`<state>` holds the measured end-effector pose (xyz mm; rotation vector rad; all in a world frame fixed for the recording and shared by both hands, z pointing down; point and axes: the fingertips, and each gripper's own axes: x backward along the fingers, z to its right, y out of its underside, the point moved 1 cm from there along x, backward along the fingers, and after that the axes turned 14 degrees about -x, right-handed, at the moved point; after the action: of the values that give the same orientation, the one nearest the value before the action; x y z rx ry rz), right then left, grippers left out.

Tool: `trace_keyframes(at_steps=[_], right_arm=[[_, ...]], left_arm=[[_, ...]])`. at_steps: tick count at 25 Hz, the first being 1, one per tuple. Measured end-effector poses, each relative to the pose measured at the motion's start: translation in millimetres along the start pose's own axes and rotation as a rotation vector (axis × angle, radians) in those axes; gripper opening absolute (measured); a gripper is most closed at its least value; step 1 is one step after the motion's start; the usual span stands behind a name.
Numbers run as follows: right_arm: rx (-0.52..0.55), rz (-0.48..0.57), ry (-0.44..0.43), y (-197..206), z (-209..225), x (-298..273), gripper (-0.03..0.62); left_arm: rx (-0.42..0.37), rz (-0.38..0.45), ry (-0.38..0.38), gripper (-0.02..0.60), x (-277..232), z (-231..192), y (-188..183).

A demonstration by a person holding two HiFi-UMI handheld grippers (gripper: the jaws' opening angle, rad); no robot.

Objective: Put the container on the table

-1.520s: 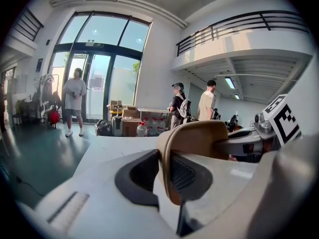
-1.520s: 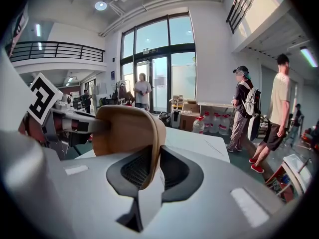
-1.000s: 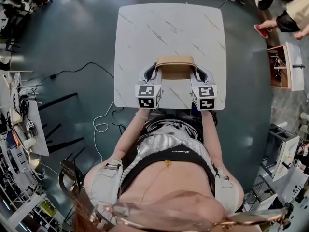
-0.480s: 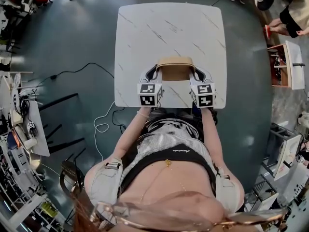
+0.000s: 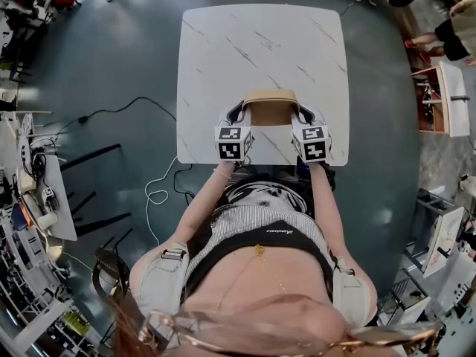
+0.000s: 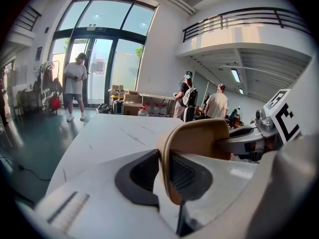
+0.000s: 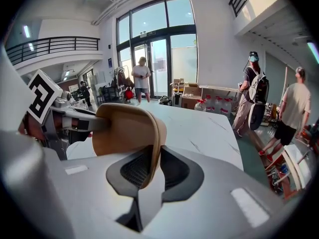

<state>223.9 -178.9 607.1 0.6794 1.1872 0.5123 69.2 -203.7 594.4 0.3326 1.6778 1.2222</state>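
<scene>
A tan open container (image 5: 271,107) hangs between both grippers over the near part of the white marble table (image 5: 260,43). My left gripper (image 5: 244,111) is shut on the container's left wall, and my right gripper (image 5: 299,111) is shut on its right wall. In the left gripper view the tan rim (image 6: 197,143) is pinched between the dark pads (image 6: 142,176). The right gripper view shows the opposite rim (image 7: 134,133) clamped by the pads (image 7: 172,171), with the left gripper's marker cube (image 7: 40,96) beyond. Whether the container's bottom touches the table is hidden.
The table's near edge (image 5: 260,165) runs just below the grippers. A black cable (image 5: 111,111) lies on the floor at the left. Shelving clutter (image 5: 30,199) stands far left, a box (image 5: 439,103) at right. People (image 7: 294,113) stand past the table's far side.
Both grippers and the container have sunk slightly toward the table; the marker cubes appear a bit smaller and further up the picture. The grip on both walls is unchanged.
</scene>
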Motion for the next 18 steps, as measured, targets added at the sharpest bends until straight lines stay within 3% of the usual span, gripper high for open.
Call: trace_keyframes(at_steps=[18], right_arm=[[-0.025,-0.126,0.002,32,13,-30,0.080]], left_arm=[[-0.006,-0.112,0.042,0.040,-31,2,36]])
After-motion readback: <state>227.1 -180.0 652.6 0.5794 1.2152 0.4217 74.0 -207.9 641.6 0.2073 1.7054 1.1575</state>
